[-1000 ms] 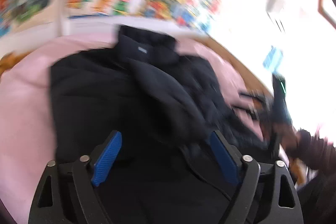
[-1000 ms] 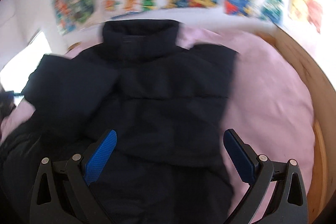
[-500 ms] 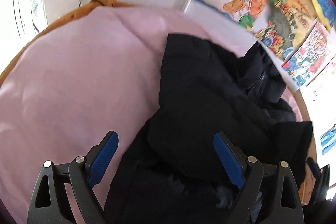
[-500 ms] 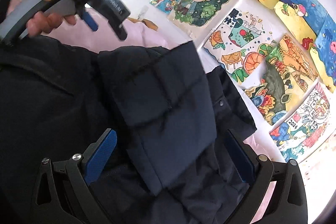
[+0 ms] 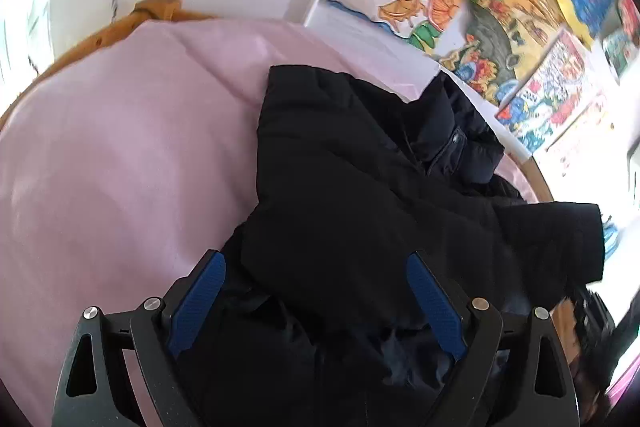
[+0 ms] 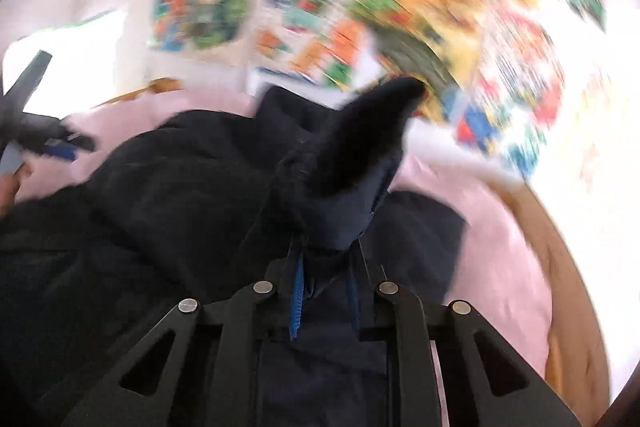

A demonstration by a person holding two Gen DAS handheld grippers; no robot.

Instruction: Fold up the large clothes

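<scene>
My right tool [image 6: 324, 291] is closing on a fold of the black puffer jacket [image 5: 352, 211], pads w/ fabric pinched between them and a flap standing up past the tips, so I judge this grip is for lifting that section over the body for the next fold. My left tool [image 5: 316, 301] hangs wide open above the jacket's near edge, nothing pressed between its pads, prob. placed to take the opposite side. Jacket lies spread on the bed's pink sheet [image 5: 120, 155], collar toward the picture-covered wall [image 5: 460, 7]; no containers in view.
</scene>
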